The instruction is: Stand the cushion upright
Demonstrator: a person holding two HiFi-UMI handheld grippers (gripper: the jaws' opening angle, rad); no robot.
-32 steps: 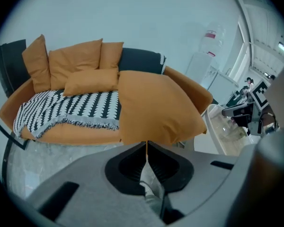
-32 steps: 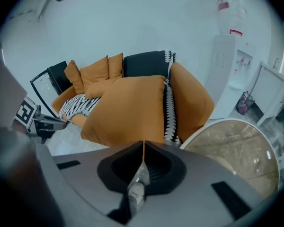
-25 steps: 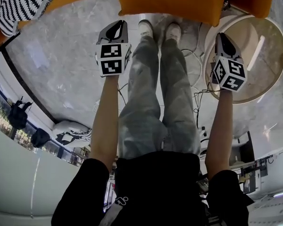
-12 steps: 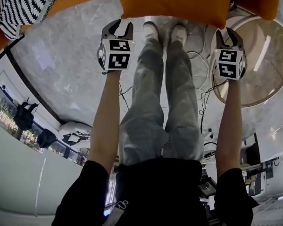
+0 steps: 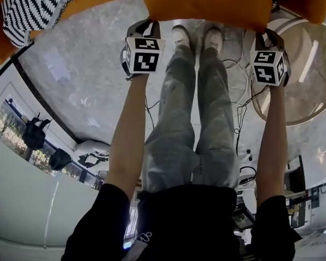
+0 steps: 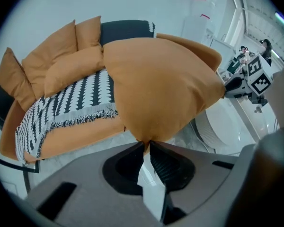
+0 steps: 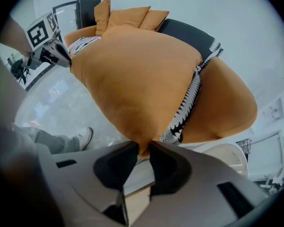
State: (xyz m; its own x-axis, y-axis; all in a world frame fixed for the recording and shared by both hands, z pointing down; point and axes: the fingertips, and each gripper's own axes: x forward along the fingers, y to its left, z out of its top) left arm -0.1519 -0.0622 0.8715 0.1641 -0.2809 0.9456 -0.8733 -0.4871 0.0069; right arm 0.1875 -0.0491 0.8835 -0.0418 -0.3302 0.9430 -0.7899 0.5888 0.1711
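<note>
We see an orange sofa stretching away beyond the left gripper's jaws and off to their left, with a row of orange back cushions leaning along its far side. A grey marbled floor lies beneath both pairs of jaws.

The big orange cushion, the task's thing, spreads out directly ahead of both pairs of jaws. It spans from one gripper to the other, its far part over the sofa seat and its near edge out over the floor; we cannot tell whether it leans on the sofa.

A black-and-white patterned throw with a fringed edge drapes over the seat, left of the left jaws and partly behind the cushion; a round pale table stands on the floor just right of the right jaws. The person's legs, in grey trousers, run between the two grippers; the white shoes sit close under the cushion's near edge.

The left gripper has its jaws closing, nearly together, with one near corner of the cushion pinched at their tips. The right gripper has its jaws closing too, a little wider apart, with the other near corner between them and the fabric touching both pads.
</note>
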